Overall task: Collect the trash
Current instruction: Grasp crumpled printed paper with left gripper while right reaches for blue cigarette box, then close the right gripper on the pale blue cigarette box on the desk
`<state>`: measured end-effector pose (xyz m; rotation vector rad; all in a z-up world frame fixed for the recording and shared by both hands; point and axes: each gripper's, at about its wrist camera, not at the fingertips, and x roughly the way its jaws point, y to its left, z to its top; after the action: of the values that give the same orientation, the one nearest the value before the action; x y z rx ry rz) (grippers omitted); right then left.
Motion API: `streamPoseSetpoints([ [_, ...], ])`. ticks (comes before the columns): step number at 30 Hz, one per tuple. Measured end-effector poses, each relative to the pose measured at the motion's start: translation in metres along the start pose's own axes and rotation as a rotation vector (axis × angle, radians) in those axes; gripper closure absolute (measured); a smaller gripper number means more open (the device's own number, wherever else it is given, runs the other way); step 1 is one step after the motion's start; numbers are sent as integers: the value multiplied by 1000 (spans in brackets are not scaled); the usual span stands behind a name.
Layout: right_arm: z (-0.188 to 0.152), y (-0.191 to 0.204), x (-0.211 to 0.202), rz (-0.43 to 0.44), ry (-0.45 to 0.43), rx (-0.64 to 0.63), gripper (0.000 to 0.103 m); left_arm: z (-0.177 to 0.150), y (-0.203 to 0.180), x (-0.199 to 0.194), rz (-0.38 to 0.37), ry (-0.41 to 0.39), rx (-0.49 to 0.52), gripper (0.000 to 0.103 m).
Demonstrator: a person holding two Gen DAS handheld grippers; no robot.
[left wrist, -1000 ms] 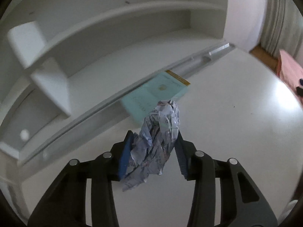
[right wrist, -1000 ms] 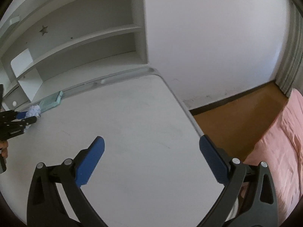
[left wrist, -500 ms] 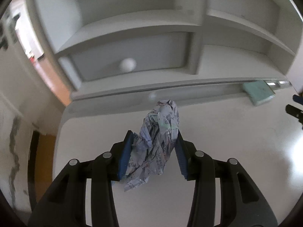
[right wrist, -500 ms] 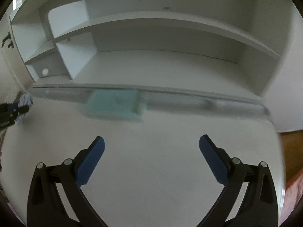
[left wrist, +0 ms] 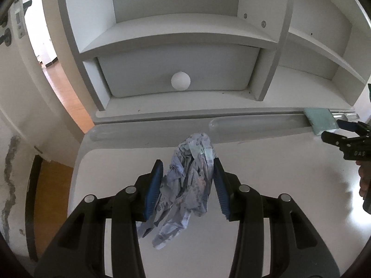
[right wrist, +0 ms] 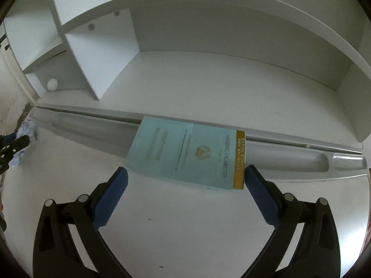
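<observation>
A crumpled printed paper wad point(left wrist: 189, 180) hangs between the blue pads of my left gripper point(left wrist: 187, 169), which is shut on it above the white desk point(left wrist: 266, 185). A flattened pale-green cigarette carton point(right wrist: 187, 155) with a gold band lies on the desk, its far edge over the pen groove. My right gripper point(right wrist: 185, 176) is open just in front of the carton, its pads level with the carton's near corners and apart from it. The carton point(left wrist: 318, 119) and the right gripper point(left wrist: 345, 136) appear at the right edge of the left wrist view. The paper wad point(right wrist: 26, 131) shows at the far left of the right wrist view.
A white hutch with shelves stands at the back of the desk, with a drawer and its round knob point(left wrist: 180, 81) on the left. A long pen groove point(right wrist: 301, 157) runs along the desk's back. The desk's left edge drops to a wooden floor point(left wrist: 53, 162).
Both views swung left across the desk toward the hutch. The right gripper came up to the carton, which now lies just beyond its pads. The left gripper kept the paper wad.
</observation>
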<state>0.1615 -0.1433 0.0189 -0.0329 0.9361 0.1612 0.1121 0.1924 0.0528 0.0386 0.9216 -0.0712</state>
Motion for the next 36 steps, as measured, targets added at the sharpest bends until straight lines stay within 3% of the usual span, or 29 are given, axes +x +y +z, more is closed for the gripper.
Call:
streamPoseSetpoints([
  [4,0,2,-11,13,-19,-31,6,0,-2,-2,-22,-12,2,60],
  [11,9,-10,-6,119,11,-202,6,-1,-5,-3,-45,-16,5,62],
  [15,10,-26,7,159,68,-119,6,-3,-6,-4,-44,-27,5,67],
  [24,18,-24,20,205,62,-45,6,-2,-14,-1,-22,-10,28,66],
  [26,17,-27,15,194,39,-31,17,-2,-14,-1,-26,-11,20,66],
  [27,16,-29,13,195,37,-21,29,-2,-14,-1,-31,-12,17,66],
  [28,16,-33,11,253,34,-2,59,-2,-14,-1,-32,-14,16,67],
  [30,15,-41,7,268,33,42,76,-3,-15,-2,-30,-18,20,68],
  [31,14,-45,6,293,29,61,81,-4,-14,-2,-29,-18,22,68],
  [35,11,-52,2,337,28,97,81,-5,-15,-3,-26,-20,17,68],
  [36,12,-51,1,340,26,100,75,-5,-14,-3,-27,-19,13,68],
])
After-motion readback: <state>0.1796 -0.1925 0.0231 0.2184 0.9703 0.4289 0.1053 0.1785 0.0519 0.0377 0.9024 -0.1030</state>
